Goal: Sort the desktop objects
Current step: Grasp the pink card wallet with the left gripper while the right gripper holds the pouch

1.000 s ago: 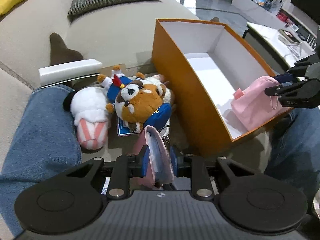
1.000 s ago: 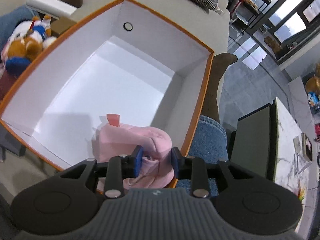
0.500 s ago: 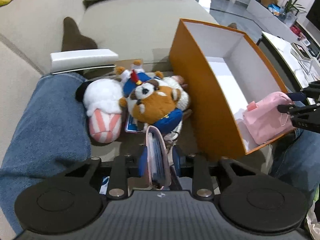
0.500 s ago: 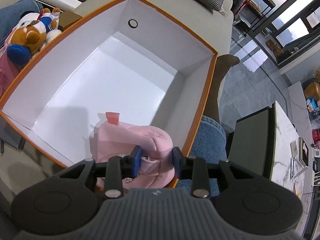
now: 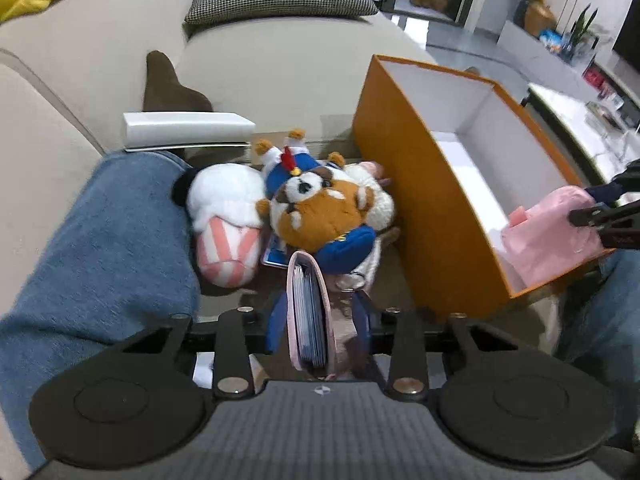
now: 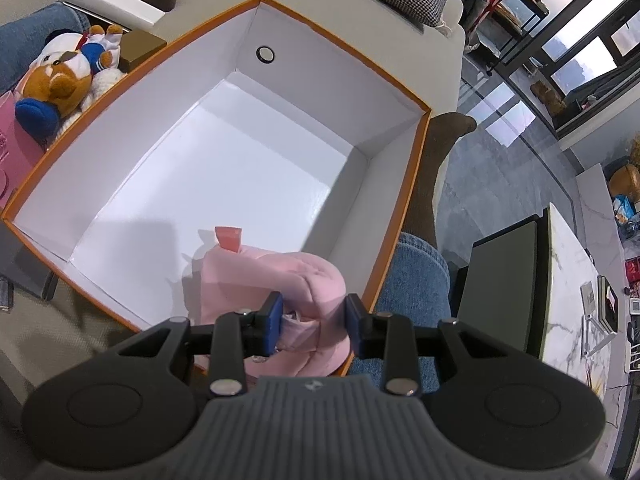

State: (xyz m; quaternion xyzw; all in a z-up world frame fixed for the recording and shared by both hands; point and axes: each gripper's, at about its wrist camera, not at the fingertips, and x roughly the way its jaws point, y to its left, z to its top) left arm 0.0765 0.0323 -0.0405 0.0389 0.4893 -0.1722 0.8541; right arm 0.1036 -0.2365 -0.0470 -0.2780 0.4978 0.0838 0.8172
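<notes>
A soft pink pouch (image 6: 280,280) is pinched at its near end by the right tool (image 6: 314,326), just inside the near corner of the orange box (image 6: 412,184). A thin pink card holder (image 5: 308,316) is clamped by the left tool (image 5: 318,320), left of the box, near the plush toys (image 5: 316,208). Both are judged light and squashy, best held at an edge
</notes>
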